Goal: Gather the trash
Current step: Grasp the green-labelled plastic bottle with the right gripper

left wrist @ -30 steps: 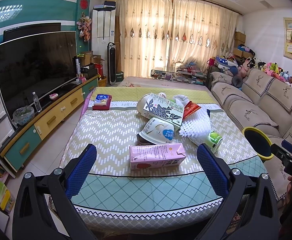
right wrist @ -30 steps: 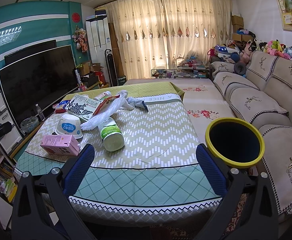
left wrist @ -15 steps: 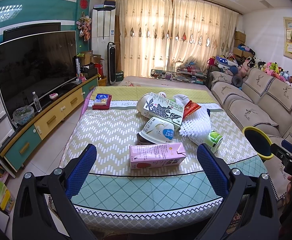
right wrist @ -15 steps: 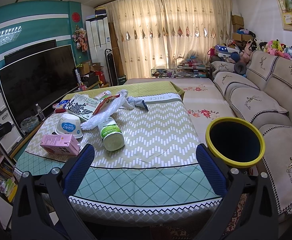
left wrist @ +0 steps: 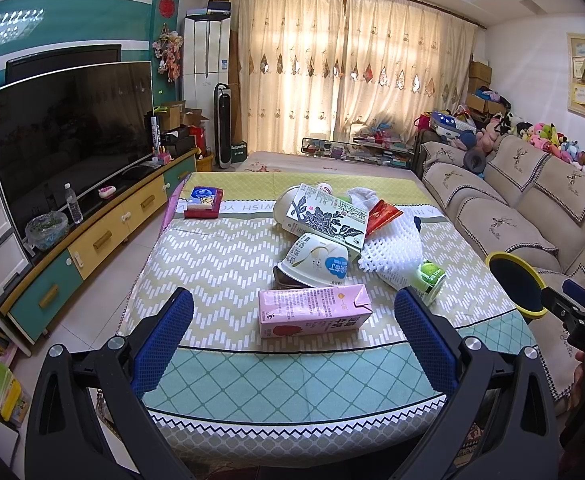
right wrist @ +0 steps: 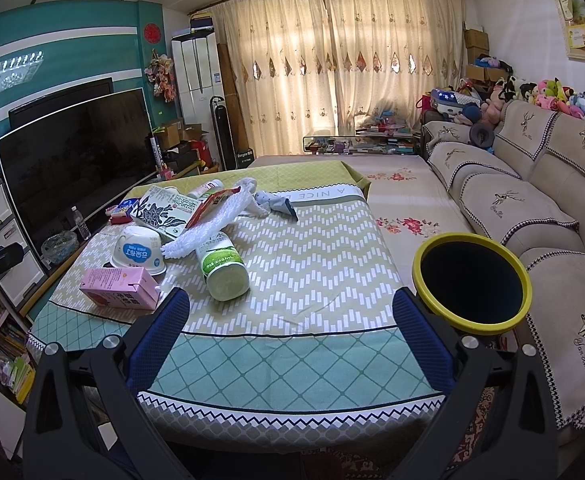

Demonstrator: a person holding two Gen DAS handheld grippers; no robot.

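A pile of trash lies on the table: a pink carton point(left wrist: 312, 310) nearest, an overturned white bowl point(left wrist: 318, 264), a flower-print carton point(left wrist: 324, 216), white foam netting point(left wrist: 392, 240), a green-capped bottle point(left wrist: 428, 276) and a red wrapper point(left wrist: 384, 214). The pink carton point(right wrist: 120, 288), the bowl point(right wrist: 138, 250) and the bottle point(right wrist: 222, 268) also show in the right wrist view. A yellow-rimmed black bin point(right wrist: 470, 282) stands right of the table. My left gripper point(left wrist: 292, 338) is open, short of the pink carton. My right gripper point(right wrist: 290, 334) is open and empty over the table's near edge.
The table point(right wrist: 312, 264) has a patterned cloth. A red tissue pack point(left wrist: 203, 202) lies at its far left. A TV point(left wrist: 68, 136) on a low cabinet point(left wrist: 104, 236) stands left. A sofa point(right wrist: 532, 200) runs along the right.
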